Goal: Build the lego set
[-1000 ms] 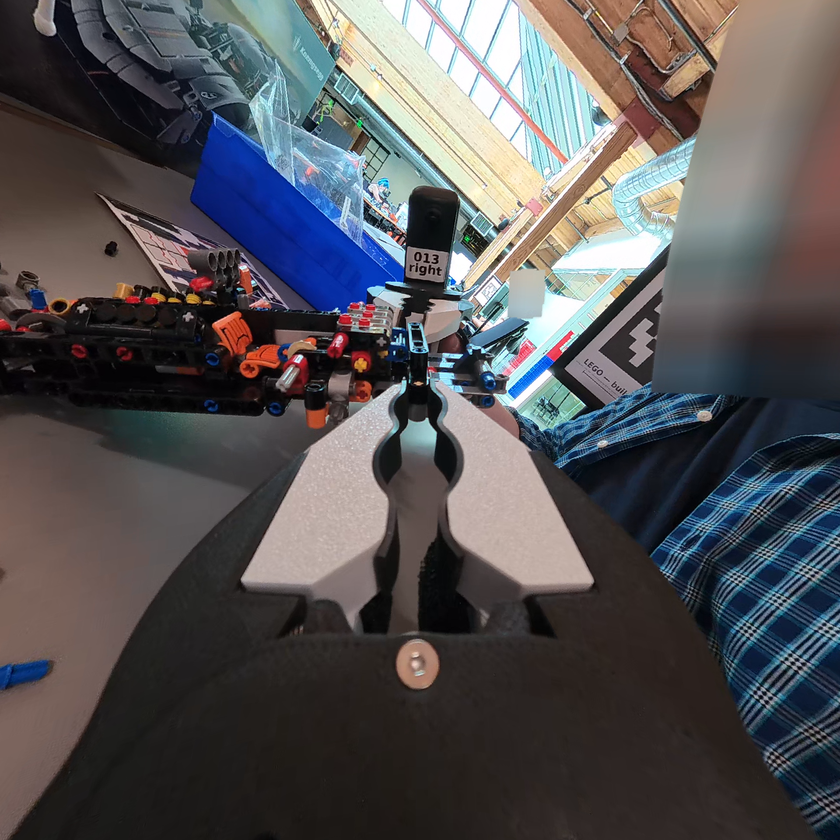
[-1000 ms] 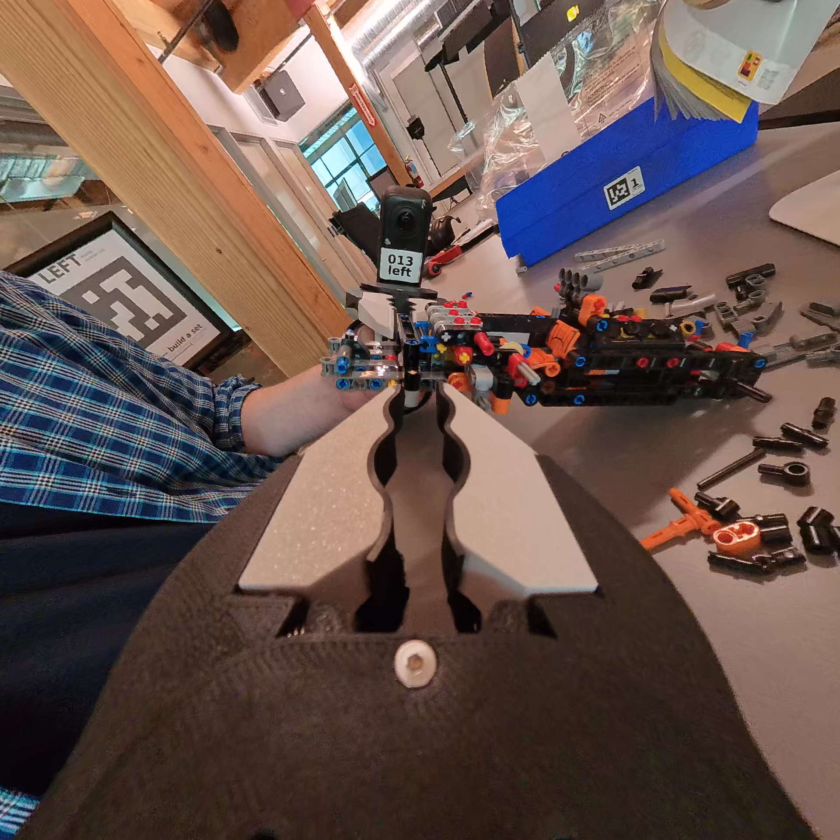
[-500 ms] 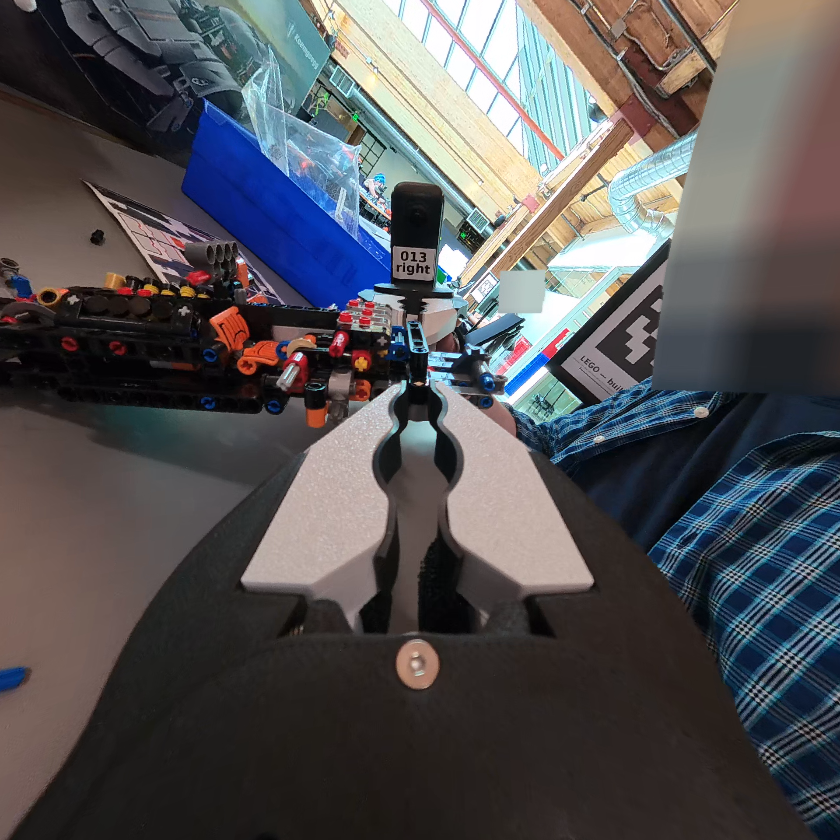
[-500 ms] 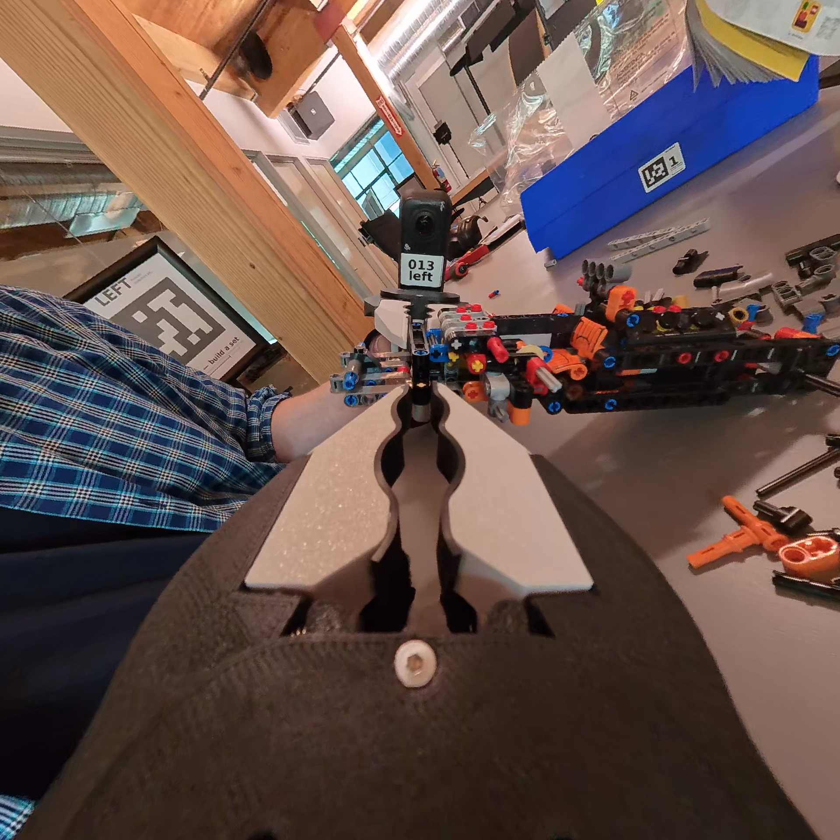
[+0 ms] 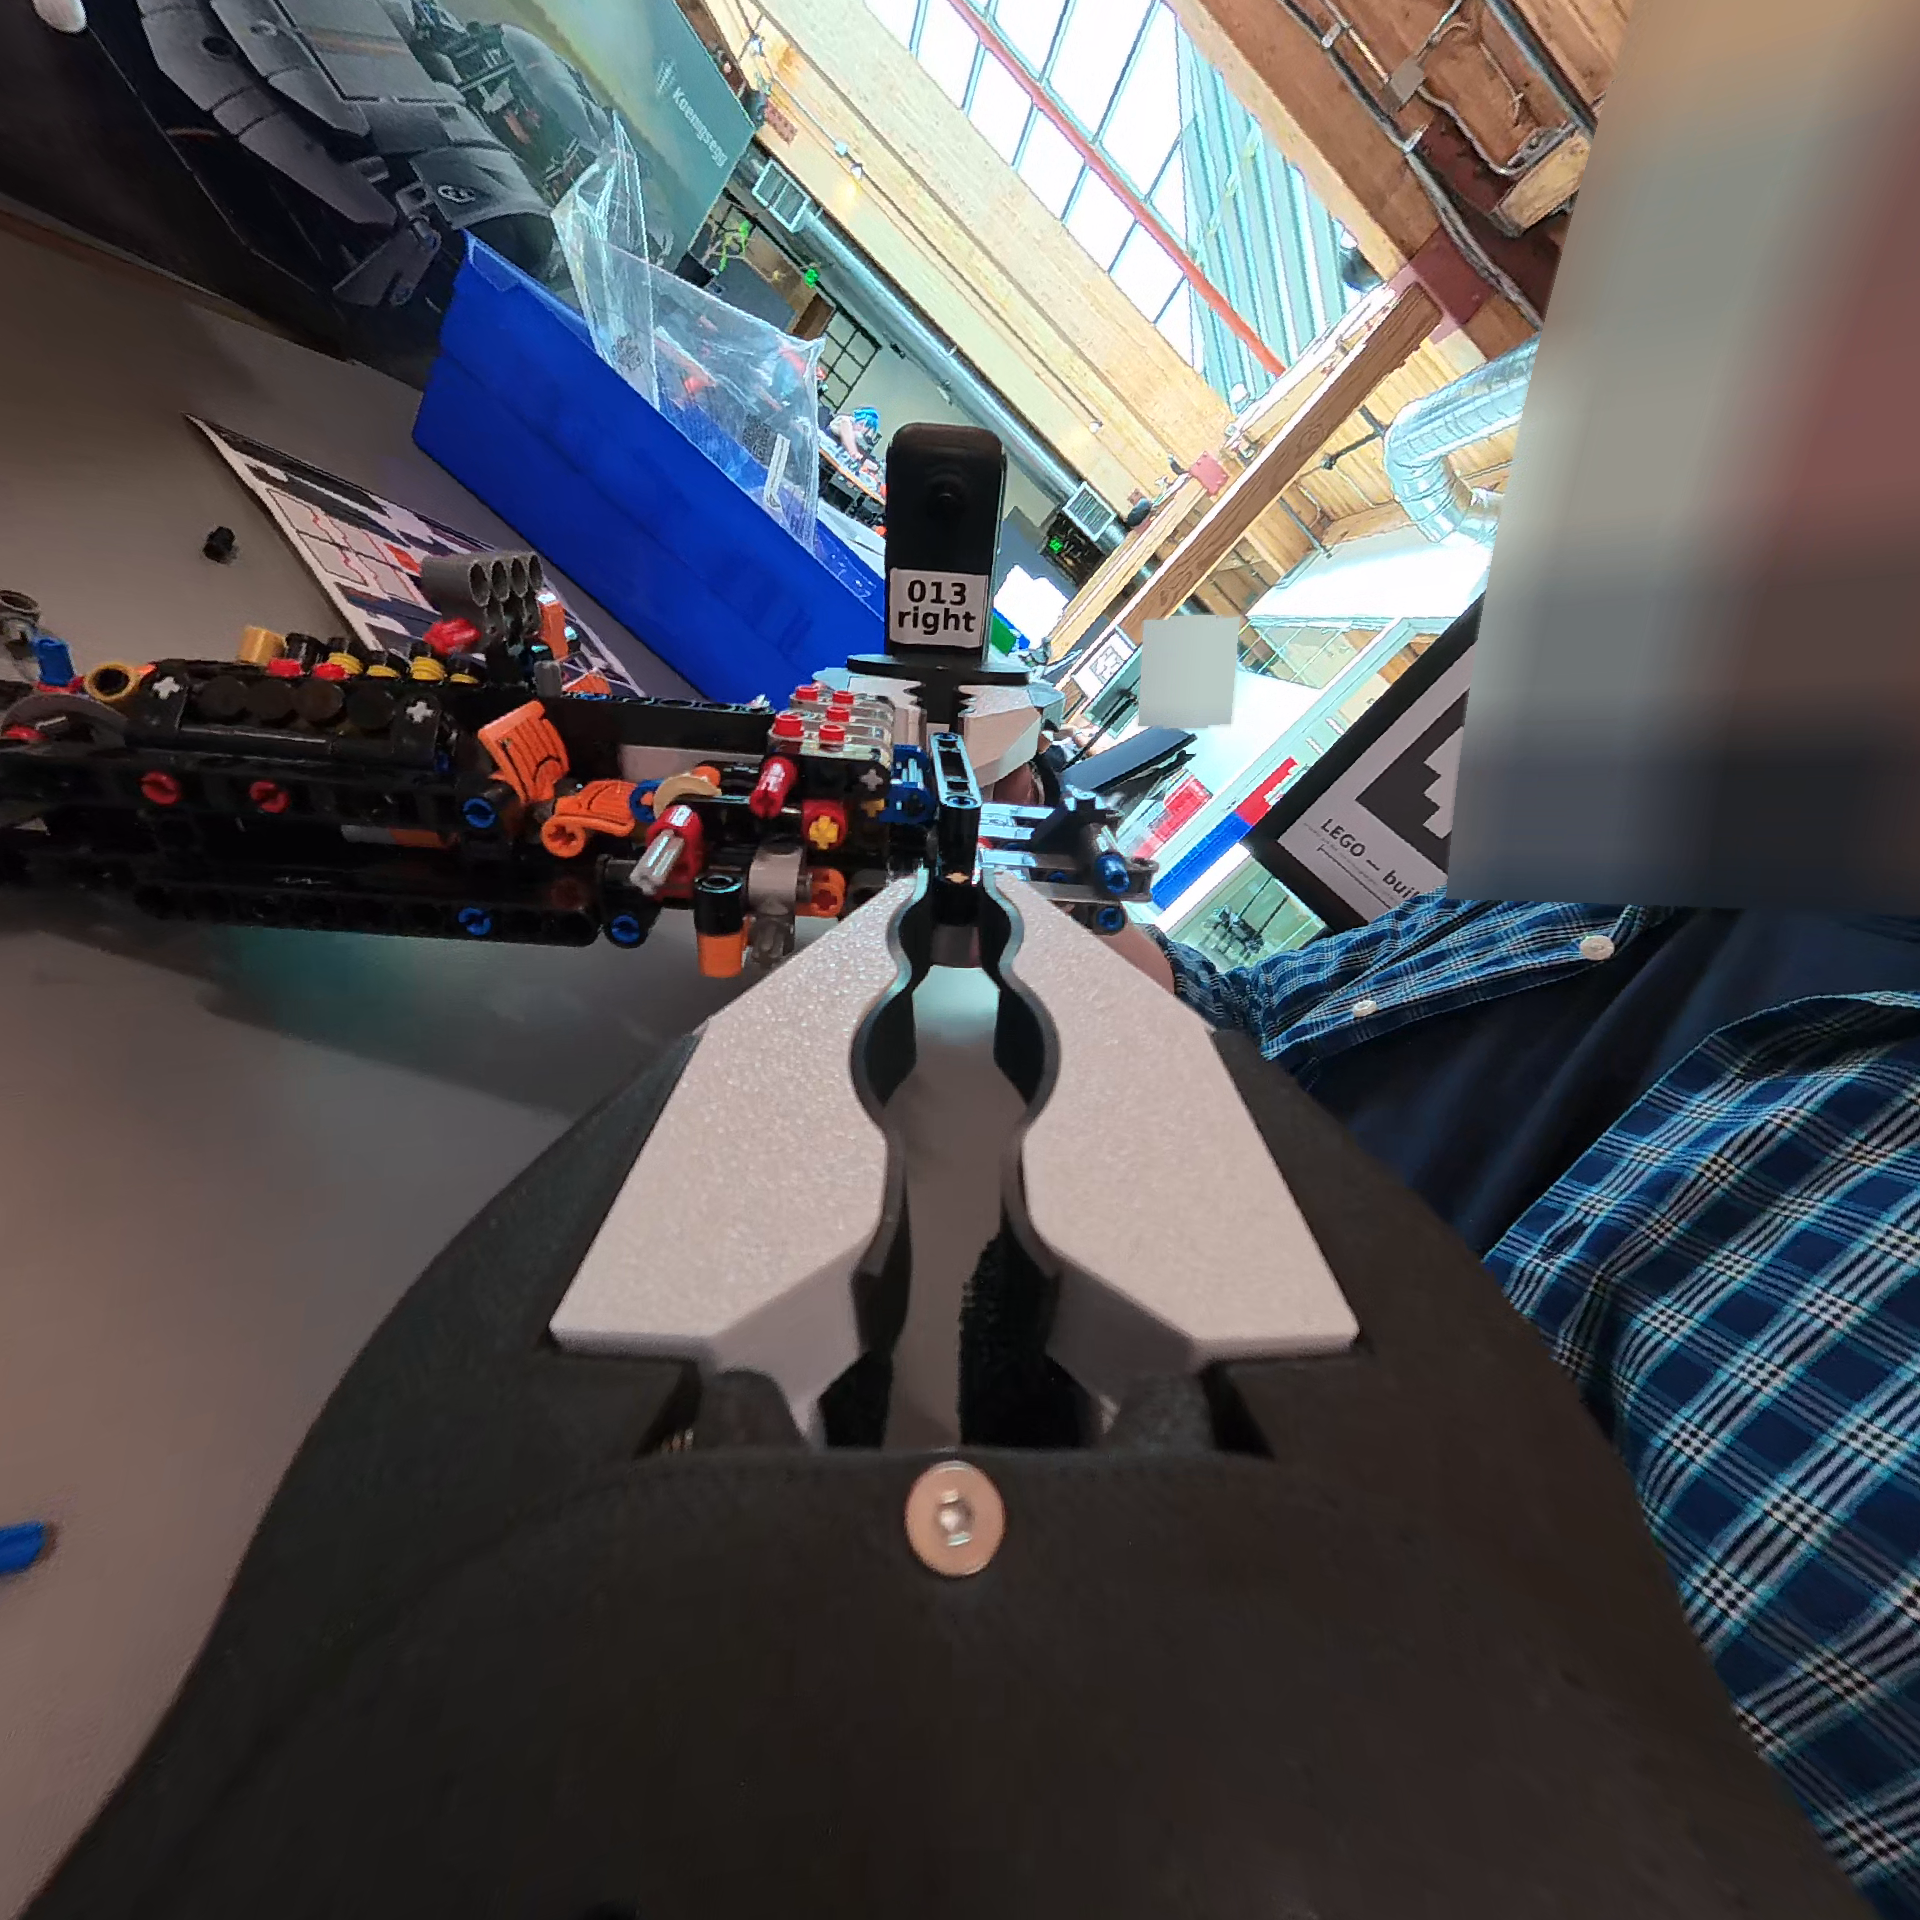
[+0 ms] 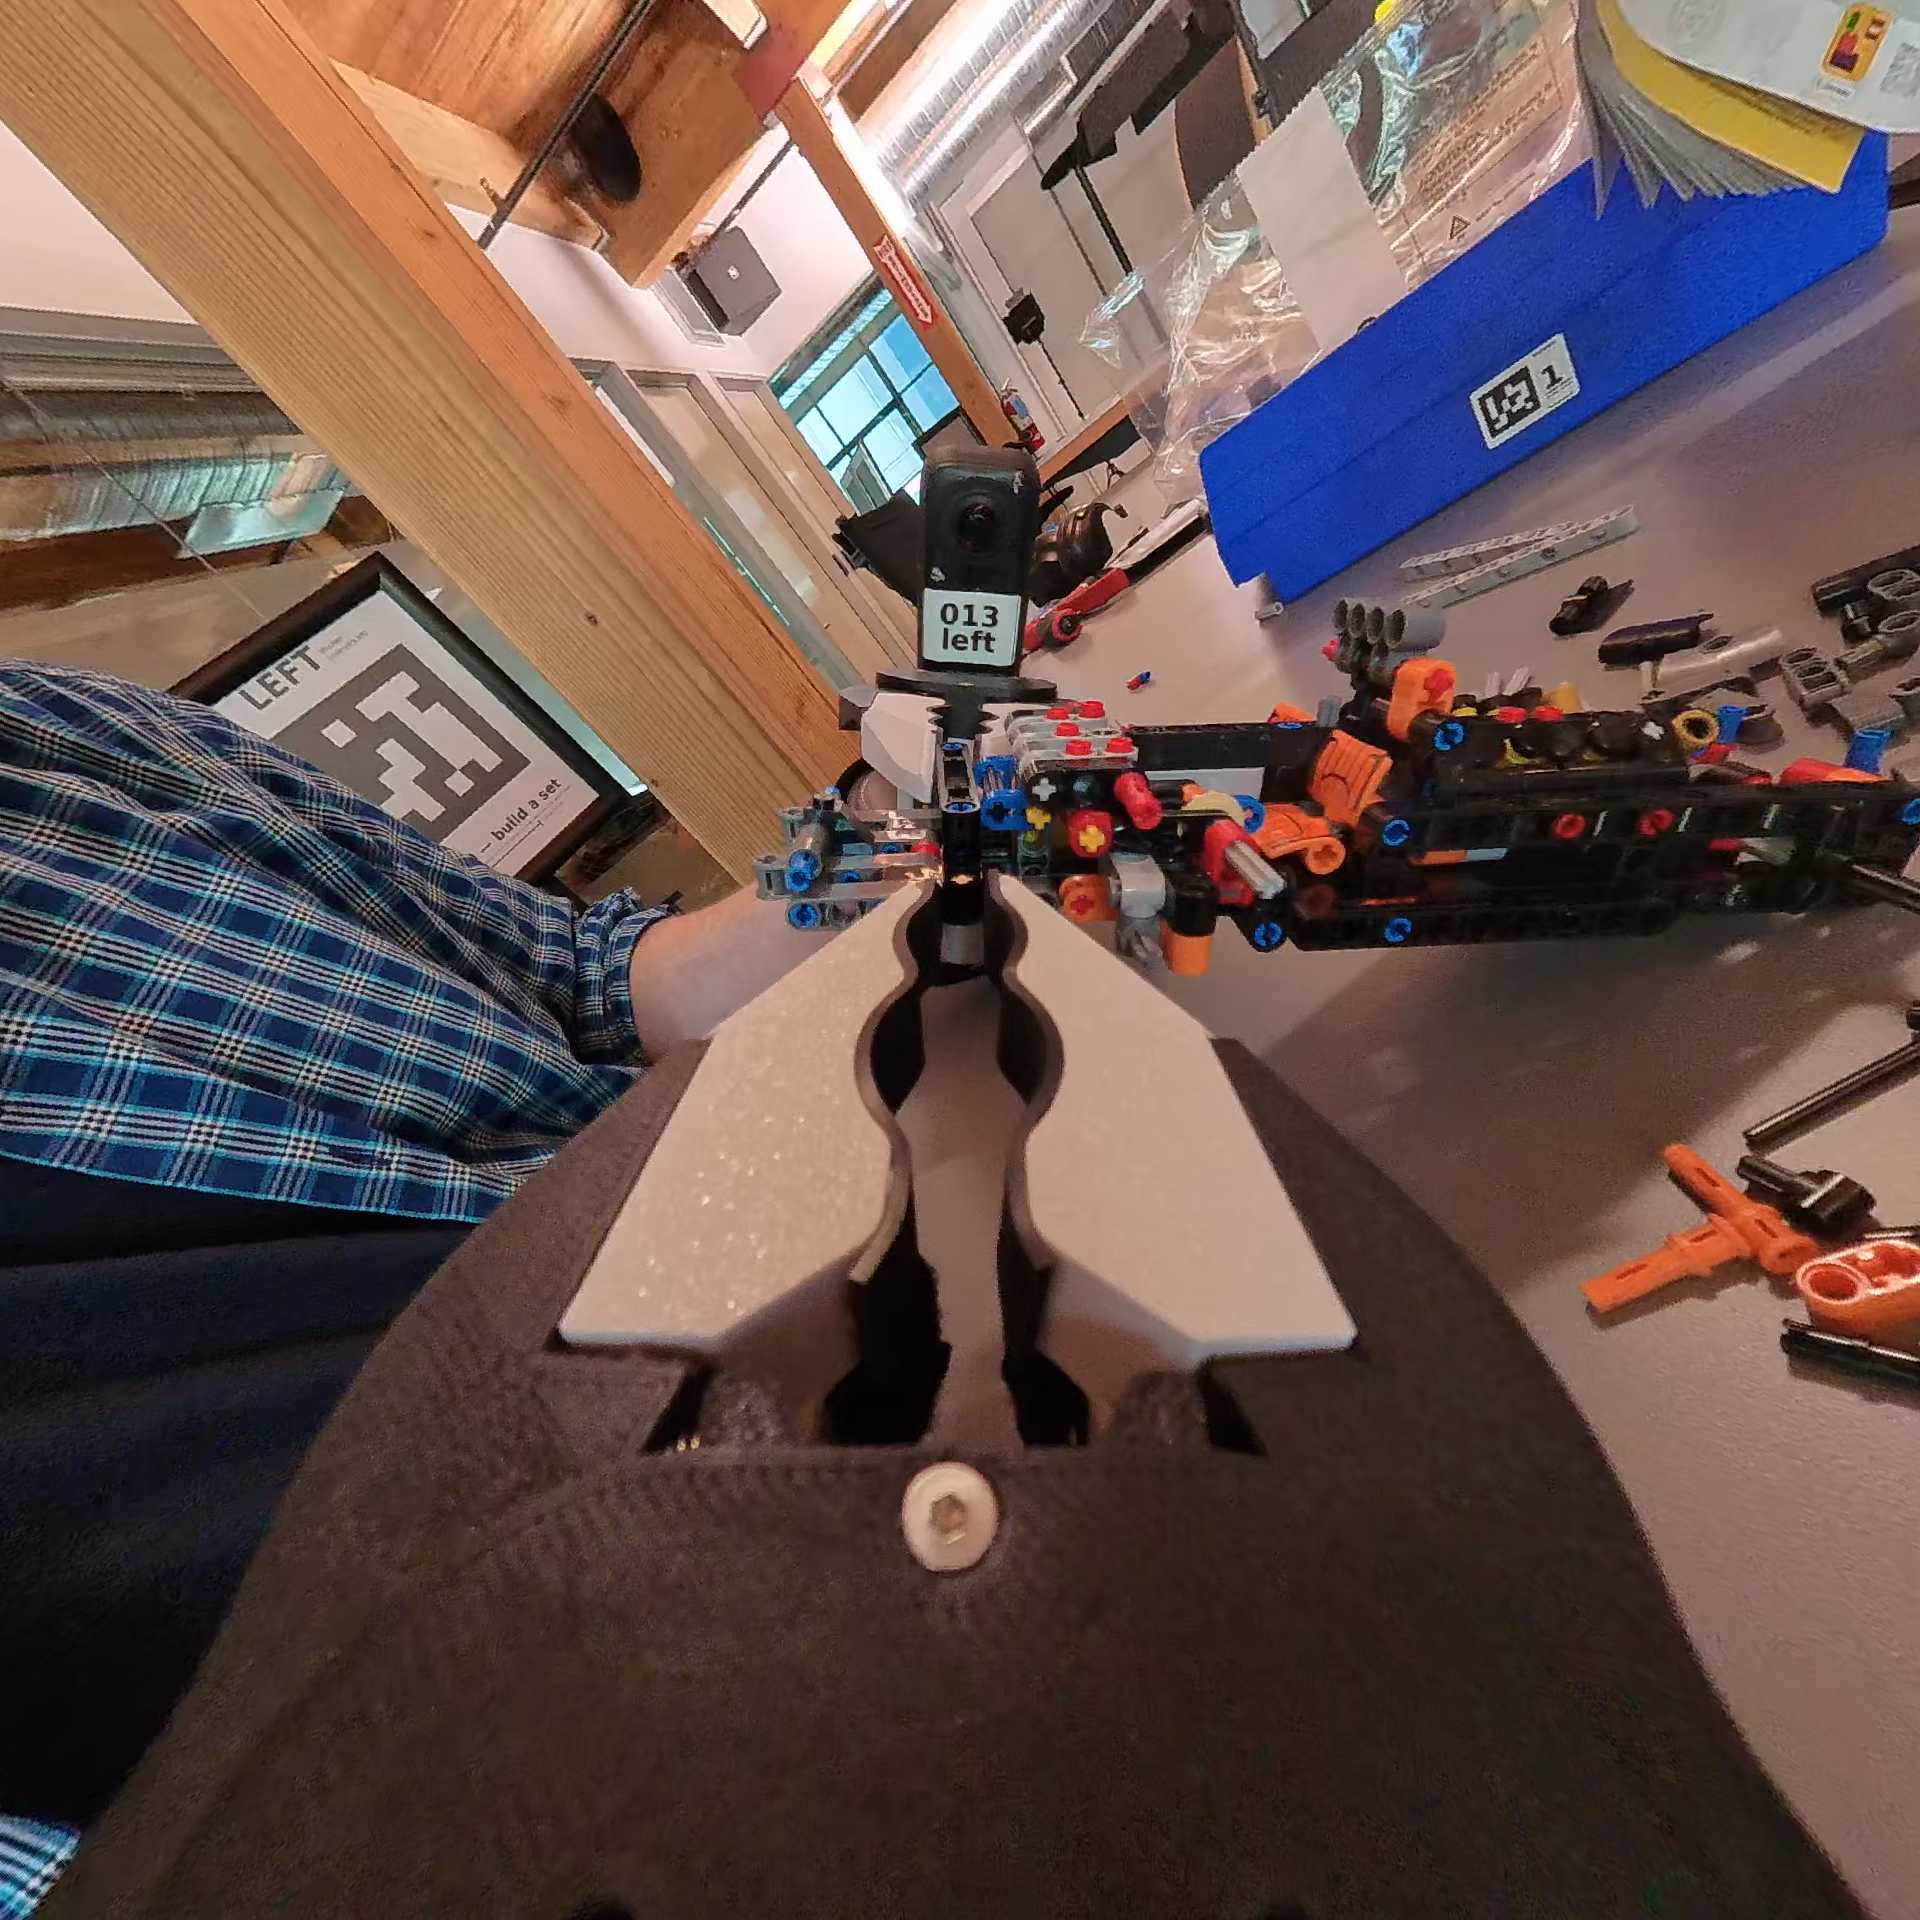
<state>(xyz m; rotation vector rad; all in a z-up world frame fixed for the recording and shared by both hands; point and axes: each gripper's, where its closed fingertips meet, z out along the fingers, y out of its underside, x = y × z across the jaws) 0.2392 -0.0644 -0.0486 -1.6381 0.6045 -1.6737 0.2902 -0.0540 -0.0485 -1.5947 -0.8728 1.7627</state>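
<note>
A long black lego model with orange, red and blue parts lies over the grey table, reaching left in the left wrist view and right in the right wrist view. My left gripper is shut on a short upright black beam at the model's near end. My right gripper is shut on the same black beam from the opposite side. Each gripper shows facing the other: the right one in the left wrist view, the left one in the right wrist view.
A blue bin with clear plastic bags stands at the back, also in the left wrist view, next to a printed sheet. Loose orange and black parts lie right. A blue pin lies left. A plaid sleeve is close. Tip to tip, the grippers are about 6 centimetres apart. The blue pin sits 15 centimetres or so from the ends of my left fingers.
Both grippers stay shut on the black beam. Both views have tilted and shifted a little, so the table and the blue bin sit differently, and the model has swung slightly with the grippers.
</note>
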